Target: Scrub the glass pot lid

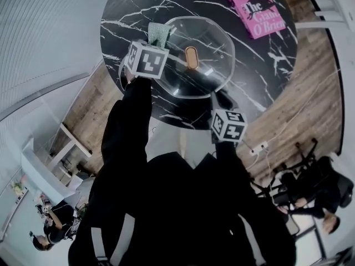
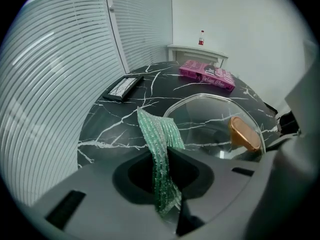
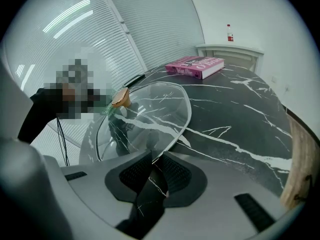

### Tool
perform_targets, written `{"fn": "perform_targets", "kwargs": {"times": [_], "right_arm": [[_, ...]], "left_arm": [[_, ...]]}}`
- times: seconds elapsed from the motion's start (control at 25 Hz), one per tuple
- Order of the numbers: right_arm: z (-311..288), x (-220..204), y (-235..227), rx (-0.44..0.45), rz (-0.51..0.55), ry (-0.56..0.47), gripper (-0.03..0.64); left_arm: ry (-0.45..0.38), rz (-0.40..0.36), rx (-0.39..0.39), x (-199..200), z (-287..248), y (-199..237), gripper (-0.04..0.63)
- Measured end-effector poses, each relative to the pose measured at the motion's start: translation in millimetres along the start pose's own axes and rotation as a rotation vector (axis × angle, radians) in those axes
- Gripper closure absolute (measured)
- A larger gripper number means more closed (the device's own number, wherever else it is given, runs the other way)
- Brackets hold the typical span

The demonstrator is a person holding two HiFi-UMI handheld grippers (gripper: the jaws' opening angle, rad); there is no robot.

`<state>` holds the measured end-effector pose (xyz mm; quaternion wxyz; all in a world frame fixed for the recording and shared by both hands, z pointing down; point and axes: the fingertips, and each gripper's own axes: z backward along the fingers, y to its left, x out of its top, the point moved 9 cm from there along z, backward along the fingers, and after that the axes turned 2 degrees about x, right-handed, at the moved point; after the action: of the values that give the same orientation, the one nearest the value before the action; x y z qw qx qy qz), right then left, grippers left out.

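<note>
Upper centre, right tongs [image 3: 151,174] pinch the rigid, likely slippery glass lid [image 1: 211,71] by its rim; left tongs [image 2: 167,181] clamp a limp green cloth [image 2: 159,134].

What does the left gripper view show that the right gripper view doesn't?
Left only: left gripper shut on the green scrub cloth, and a black flat device on the marble table. Right only: right gripper shut on the glass lid rim, with a person beyond it. Both: lid, pink book, table, bottle.
</note>
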<state>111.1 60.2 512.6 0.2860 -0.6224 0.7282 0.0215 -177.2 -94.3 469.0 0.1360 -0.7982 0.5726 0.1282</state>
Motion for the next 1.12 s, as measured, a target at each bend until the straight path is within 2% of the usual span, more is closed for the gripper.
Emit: {"fn": "perform_targets", "kwargs": {"times": [0.08, 0.28, 0.4, 0.56, 0.84, 1.12], "right_arm": [[0.2, 0.3, 0.2, 0.0, 0.003, -0.002, 0.554], [0.2, 0.2, 0.0, -0.001, 0.005, -0.003, 0.554], [0.2, 0.2, 0.0, 0.002, 0.005, -0.008, 0.554], [0.1, -1.1, -0.8, -0.001, 0.008, -0.004, 0.554], [0.6, 0.9, 0.7, 0.006, 0.012, -0.004, 0.554], [-0.1, 2.0, 0.2, 0.008, 0.012, 0.006, 0.554]], "left_arm": [[-0.003, -0.044, 0.036, -4.6, 0.6, 2.1, 0.532], [-0.038, -0.218, 0.157, -13.1, 4.8, 0.7, 0.532], [-0.058, -0.264, 0.184, -19.3, 8.9, -2.9, 0.532], [-0.08, -0.298, 0.183, -24.8, 14.9, -8.4, 0.532], [-0.12, -0.408, 0.18, -30.7, 27.0, -28.3, 0.532], [-0.125, -0.391, 0.073, -33.5, 28.3, -43.3, 0.532]]}}
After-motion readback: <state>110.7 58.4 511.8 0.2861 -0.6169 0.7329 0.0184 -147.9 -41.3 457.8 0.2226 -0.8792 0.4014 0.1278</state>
